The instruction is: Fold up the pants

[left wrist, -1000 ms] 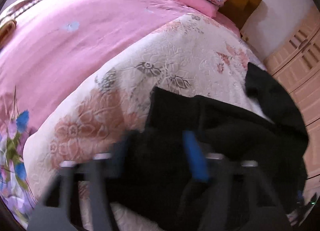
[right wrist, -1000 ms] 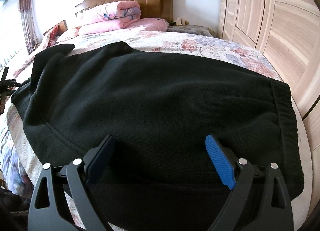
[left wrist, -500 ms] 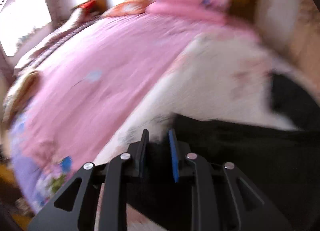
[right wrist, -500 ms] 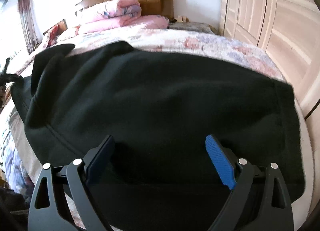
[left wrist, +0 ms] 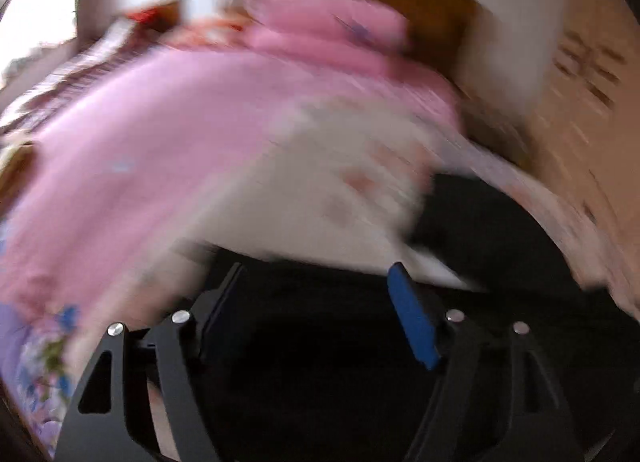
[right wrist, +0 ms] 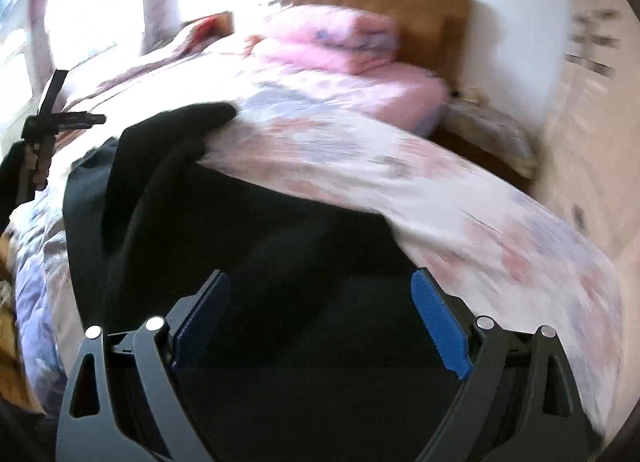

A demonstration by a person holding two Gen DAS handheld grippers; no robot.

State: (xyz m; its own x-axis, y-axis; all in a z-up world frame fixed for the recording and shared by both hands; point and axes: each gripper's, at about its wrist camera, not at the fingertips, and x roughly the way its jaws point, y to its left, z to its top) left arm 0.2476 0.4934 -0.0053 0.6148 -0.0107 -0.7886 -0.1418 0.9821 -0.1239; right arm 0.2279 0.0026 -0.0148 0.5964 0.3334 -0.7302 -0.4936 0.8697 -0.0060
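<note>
The black pants (right wrist: 304, 262) lie on the floral bedspread (right wrist: 460, 198) at the foot of the bed, with one end (right wrist: 188, 122) reaching up to the far left. My right gripper (right wrist: 320, 294) is open and empty just above the dark cloth. In the blurred left wrist view the pants (left wrist: 480, 254) fill the lower right. My left gripper (left wrist: 316, 290) is open over their near edge and holds nothing. The left gripper also shows in the right wrist view (right wrist: 48, 130) at the far left.
A pink quilt (left wrist: 160, 150) covers the left side of the bed. Folded pink bedding (right wrist: 332, 38) lies against the wooden headboard (right wrist: 432, 14). A pale wardrobe (left wrist: 592, 110) stands close on the right. A bright window (right wrist: 80, 18) is at the left.
My left gripper was shut half a second ago and is now open over the pants' edge. Both views have tilted up and blurred. The pants now cover less of the bed in the right view.
</note>
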